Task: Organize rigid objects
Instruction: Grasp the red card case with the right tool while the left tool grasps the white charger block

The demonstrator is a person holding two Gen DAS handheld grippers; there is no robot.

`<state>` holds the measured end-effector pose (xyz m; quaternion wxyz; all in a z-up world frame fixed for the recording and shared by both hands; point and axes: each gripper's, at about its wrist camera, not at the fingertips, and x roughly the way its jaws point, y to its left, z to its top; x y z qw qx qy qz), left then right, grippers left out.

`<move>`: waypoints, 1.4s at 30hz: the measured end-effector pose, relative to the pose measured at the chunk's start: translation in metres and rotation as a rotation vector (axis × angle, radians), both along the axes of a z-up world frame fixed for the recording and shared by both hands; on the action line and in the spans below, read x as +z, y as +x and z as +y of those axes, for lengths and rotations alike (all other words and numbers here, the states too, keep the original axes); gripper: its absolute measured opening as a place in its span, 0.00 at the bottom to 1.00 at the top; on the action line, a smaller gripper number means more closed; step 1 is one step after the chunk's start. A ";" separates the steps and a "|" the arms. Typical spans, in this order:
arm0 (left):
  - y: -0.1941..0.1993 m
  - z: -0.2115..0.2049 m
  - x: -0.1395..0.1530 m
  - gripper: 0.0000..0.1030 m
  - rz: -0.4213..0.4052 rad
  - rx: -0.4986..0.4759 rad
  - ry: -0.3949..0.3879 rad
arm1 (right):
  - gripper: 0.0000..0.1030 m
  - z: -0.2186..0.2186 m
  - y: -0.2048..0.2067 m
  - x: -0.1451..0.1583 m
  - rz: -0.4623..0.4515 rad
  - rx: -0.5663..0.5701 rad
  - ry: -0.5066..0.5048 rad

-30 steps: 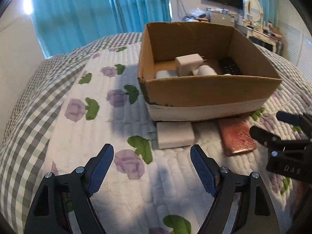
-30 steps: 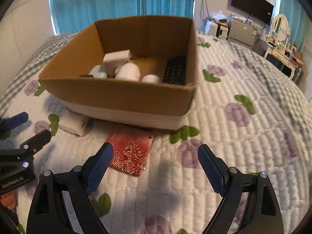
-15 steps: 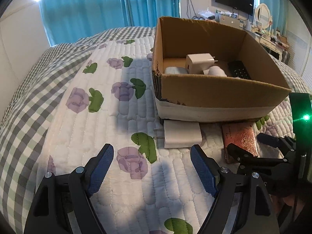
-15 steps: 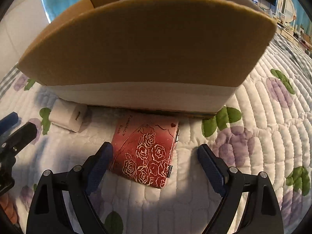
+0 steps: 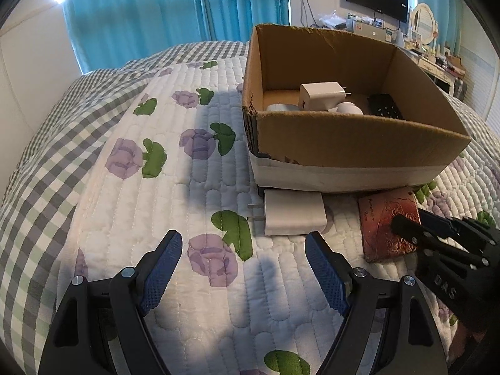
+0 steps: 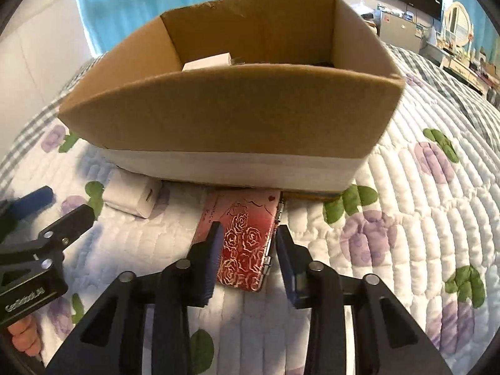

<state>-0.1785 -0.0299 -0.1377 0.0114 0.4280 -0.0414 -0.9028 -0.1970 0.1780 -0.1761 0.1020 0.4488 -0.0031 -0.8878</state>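
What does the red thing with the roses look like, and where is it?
Find the big cardboard box on the flowery quilt. Right in front of its near wall lie two things: a plain white charger and, beside it, a flat red case. The case is the one with pale roses drawn on it, and the right gripper straddles it.

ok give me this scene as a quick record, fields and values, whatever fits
surface: quilted floral bedspread
container: open cardboard box
in box: white charger, dark flat item, other white items partly hidden
outside box: white charger block and red rose-patterned case, both beside the box's near wall
left claw: open, holding nothing, short of the charger block
right claw: narrowed around the red case, contact not clear
likely next: right claw grips the case
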 end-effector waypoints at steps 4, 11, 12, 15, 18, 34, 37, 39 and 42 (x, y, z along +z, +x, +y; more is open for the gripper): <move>0.000 -0.001 0.000 0.81 0.001 0.002 0.007 | 0.21 -0.008 0.019 0.016 0.054 0.046 -0.011; -0.001 -0.002 0.000 0.81 0.000 0.005 0.010 | 0.21 -0.020 0.001 -0.005 -0.029 0.059 -0.113; -0.001 -0.001 0.000 0.81 0.000 0.004 0.009 | 0.19 -0.019 -0.003 -0.008 -0.034 0.046 -0.117; -0.001 -0.001 0.000 0.81 -0.002 -0.003 0.010 | 0.16 -0.016 -0.002 -0.005 -0.028 0.041 -0.120; -0.001 0.002 -0.001 0.81 -0.011 -0.022 0.007 | 0.09 -0.019 0.009 0.006 0.026 0.046 -0.014; -0.035 0.024 -0.024 0.81 -0.087 -0.040 0.080 | 0.09 0.007 -0.006 0.007 0.031 -0.034 0.122; -0.038 0.029 -0.029 0.79 -0.074 -0.056 0.065 | 0.09 0.004 -0.010 0.004 0.030 -0.033 0.130; -0.040 0.031 -0.032 0.78 -0.077 -0.061 0.053 | 0.09 0.004 -0.013 0.002 0.030 -0.035 0.126; -0.039 0.031 -0.033 0.65 -0.064 -0.051 0.032 | 0.09 0.003 -0.016 0.002 0.030 -0.035 0.125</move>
